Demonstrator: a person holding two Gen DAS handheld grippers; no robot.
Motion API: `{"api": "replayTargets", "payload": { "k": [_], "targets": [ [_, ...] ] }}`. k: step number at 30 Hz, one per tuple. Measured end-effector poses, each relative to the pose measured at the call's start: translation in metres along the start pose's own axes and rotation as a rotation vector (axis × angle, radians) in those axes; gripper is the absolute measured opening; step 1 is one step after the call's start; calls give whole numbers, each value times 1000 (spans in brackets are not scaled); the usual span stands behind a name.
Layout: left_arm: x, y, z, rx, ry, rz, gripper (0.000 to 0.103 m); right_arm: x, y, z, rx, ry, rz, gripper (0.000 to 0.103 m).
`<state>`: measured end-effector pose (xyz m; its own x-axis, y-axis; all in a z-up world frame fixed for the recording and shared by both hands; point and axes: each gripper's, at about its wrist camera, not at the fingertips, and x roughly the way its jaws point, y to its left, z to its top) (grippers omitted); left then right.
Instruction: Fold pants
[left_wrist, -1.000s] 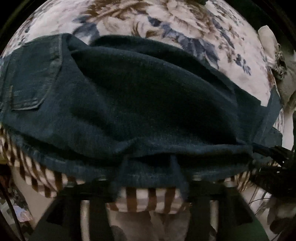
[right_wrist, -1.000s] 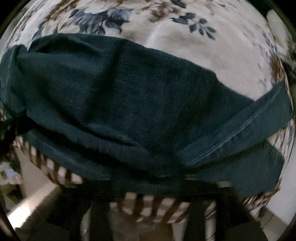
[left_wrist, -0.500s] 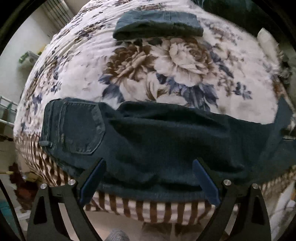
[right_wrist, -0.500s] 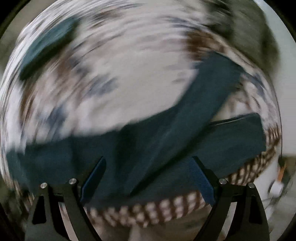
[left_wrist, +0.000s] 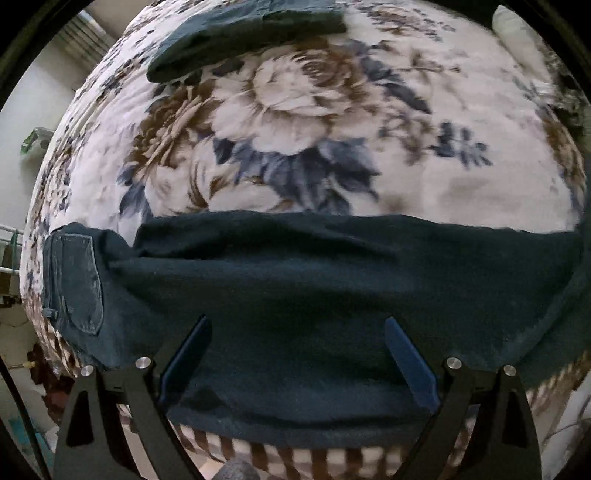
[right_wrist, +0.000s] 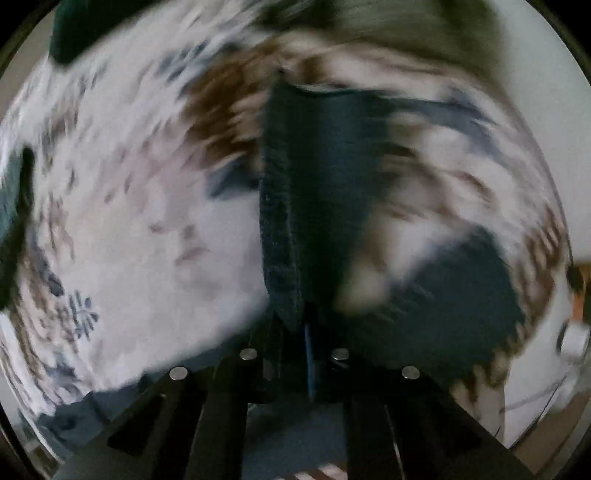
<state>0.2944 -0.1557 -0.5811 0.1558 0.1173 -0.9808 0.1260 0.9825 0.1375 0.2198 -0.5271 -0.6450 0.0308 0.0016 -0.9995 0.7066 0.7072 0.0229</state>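
Note:
Dark blue jeans (left_wrist: 295, 288) lie across the near edge of a floral bedspread (left_wrist: 295, 122), back pocket (left_wrist: 77, 280) at the left. My left gripper (left_wrist: 297, 354) is open and empty, just above the jeans' near edge. In the blurred right wrist view my right gripper (right_wrist: 295, 332) is shut on a trouser leg (right_wrist: 295, 206), which stretches away from the fingers over the bedspread (right_wrist: 147, 221). Another part of the jeans (right_wrist: 461, 306) lies at the right.
A second folded pair of dark jeans (left_wrist: 240, 33) lies at the far side of the bed. A pale cushion (left_wrist: 517, 29) is at the far right. The bed's striped edge (left_wrist: 295, 458) runs just below my left gripper.
My left gripper let go of the jeans, opened and drew back. My right gripper opened, swung right, then shut on the trouser leg and is moving fast.

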Motion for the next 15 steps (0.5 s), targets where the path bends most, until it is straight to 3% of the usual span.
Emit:
{"api": "replayTargets", "payload": {
  "k": [2,4,5,6,8,10,14,15],
  "targets": [
    [-5,-5,-7,-3,9,-23,95,-10,-35,-18,82,11,39,9],
    [-6,-12,-13,3,16,-40,95,0,-64,-39,141,79,86,11],
    [-5,-17,-16,12,28,-42,96,11,-80,-49,196,127,151,18],
    [-5,-24,-20,19,37,-40,96,17,-96,-55,246,149,204,37],
    [-4,-31,-25,31,43,-42,96,26,-121,-67,353,146,305,57],
    [-4,-37,-29,41,44,-41,95,31,-134,-65,441,108,407,58],
    [-2,-43,-30,40,50,-37,96,50,-138,-54,561,94,465,57],
    [-1,-44,-31,38,51,-37,95,55,-137,-48,559,88,459,47]
  ]
}}
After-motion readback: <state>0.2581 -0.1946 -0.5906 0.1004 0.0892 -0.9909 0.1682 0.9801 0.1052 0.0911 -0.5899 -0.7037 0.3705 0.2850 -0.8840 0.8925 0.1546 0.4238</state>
